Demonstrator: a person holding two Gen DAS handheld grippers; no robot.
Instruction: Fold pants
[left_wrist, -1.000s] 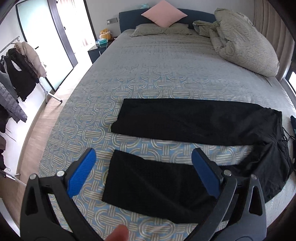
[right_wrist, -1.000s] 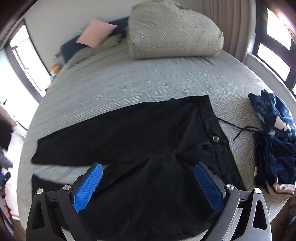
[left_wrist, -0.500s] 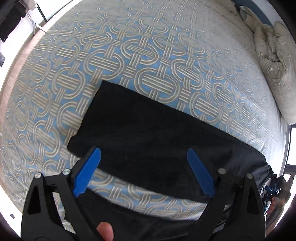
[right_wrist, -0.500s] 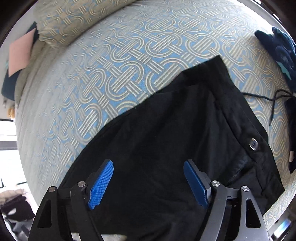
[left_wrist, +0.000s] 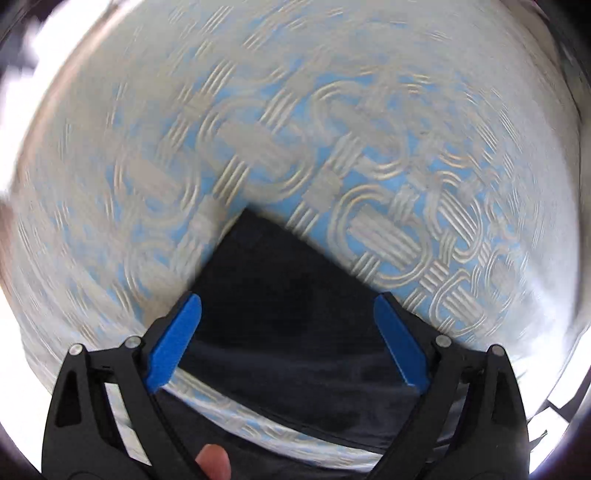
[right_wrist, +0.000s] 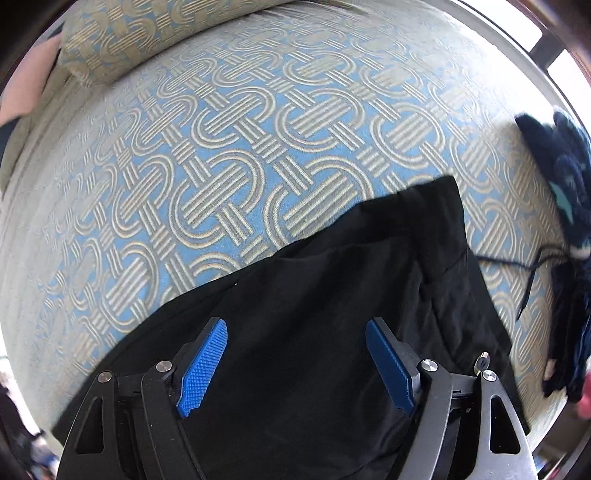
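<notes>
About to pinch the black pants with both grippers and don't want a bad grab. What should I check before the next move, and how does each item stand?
1. Left gripper over the leg end: ok, hem corner between the open fingers.
2. Right gripper over the waist area: ok, fingers open.
3. Fabric lying flat: not ok, waist is rumpled.
4. Drawstring clear of the fingers: ok, it trails toward the blue garment.
5. Pads touching cloth: cannot tell.
6. Left view sharp: not ok, the bedspread is blurred.
</notes>
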